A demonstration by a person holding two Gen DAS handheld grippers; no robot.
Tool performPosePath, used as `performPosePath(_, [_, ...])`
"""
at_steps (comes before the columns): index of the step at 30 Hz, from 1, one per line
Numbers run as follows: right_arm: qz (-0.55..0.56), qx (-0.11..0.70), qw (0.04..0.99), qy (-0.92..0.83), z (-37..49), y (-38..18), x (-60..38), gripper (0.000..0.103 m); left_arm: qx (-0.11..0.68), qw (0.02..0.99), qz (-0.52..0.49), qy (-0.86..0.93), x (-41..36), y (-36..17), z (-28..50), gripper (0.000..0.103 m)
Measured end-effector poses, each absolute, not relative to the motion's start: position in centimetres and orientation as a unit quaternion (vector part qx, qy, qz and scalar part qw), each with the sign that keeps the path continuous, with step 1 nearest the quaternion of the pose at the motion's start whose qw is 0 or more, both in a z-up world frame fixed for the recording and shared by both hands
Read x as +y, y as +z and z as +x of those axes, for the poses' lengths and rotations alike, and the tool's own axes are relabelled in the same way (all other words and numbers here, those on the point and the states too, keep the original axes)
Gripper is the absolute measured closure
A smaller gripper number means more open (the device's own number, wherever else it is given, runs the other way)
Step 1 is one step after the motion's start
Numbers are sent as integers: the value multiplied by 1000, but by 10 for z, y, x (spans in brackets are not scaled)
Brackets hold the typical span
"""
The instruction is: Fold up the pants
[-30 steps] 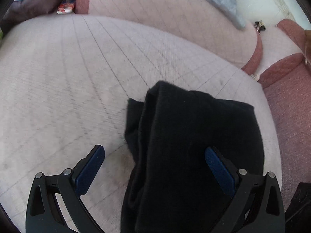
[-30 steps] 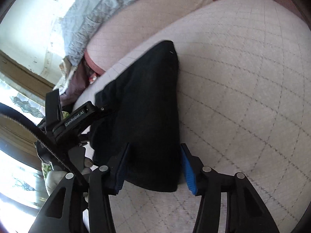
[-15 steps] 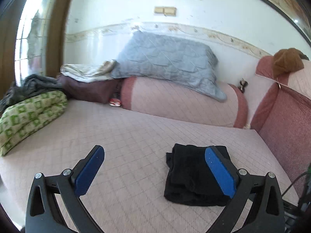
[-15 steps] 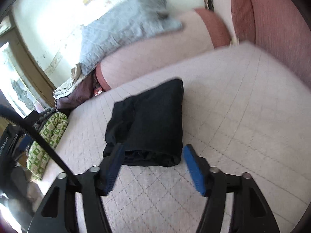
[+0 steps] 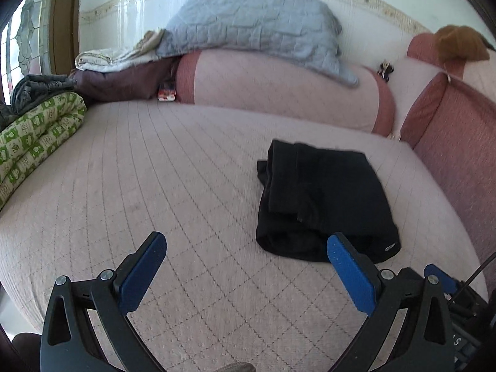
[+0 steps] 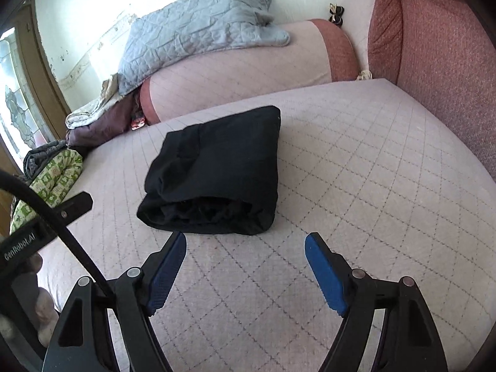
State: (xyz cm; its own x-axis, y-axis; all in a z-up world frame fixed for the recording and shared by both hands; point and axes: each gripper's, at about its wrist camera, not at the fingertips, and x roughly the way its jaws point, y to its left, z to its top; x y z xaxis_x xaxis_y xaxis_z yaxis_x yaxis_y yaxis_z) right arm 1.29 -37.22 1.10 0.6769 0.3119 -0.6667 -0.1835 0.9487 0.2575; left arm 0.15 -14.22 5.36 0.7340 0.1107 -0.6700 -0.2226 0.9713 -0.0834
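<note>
- Black pants (image 5: pixel 325 198), also (image 6: pixel 217 167): folded into a compact, thick rectangular bundle, lying flat.
- Layered open edges face the cameras; smooth fold along the far and right sides.
- Left layers slightly uneven, one flap sticking out.

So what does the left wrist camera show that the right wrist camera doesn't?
Only the left wrist view shows the brown garment on the backrest.

Only the right wrist view shows the left tongs' body and the hand holding it.

Both show the folded black pants on the pink sofa seat, the grey quilt, the green patterned blanket, with both tongs open and empty.
</note>
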Motion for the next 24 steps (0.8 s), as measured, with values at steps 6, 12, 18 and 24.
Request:
performPosePath(6, [101, 398, 902, 134, 23, -1, -378, 19, 393, 913, -77, 74, -147, 34, 12, 0])
performPosePath(12, [107, 407, 897, 137, 27, -6, -376, 18, 411, 906, -74, 69, -150, 25, 17, 0])
performPosePath(18, [108, 414, 894, 136, 30, -10, -374, 17, 414, 904, -73, 73, -149, 22, 19, 0])
performPosePath(24, [106, 419, 892, 134, 31, -13, -373, 17, 424, 899, -81, 72, -145, 18, 21, 0])
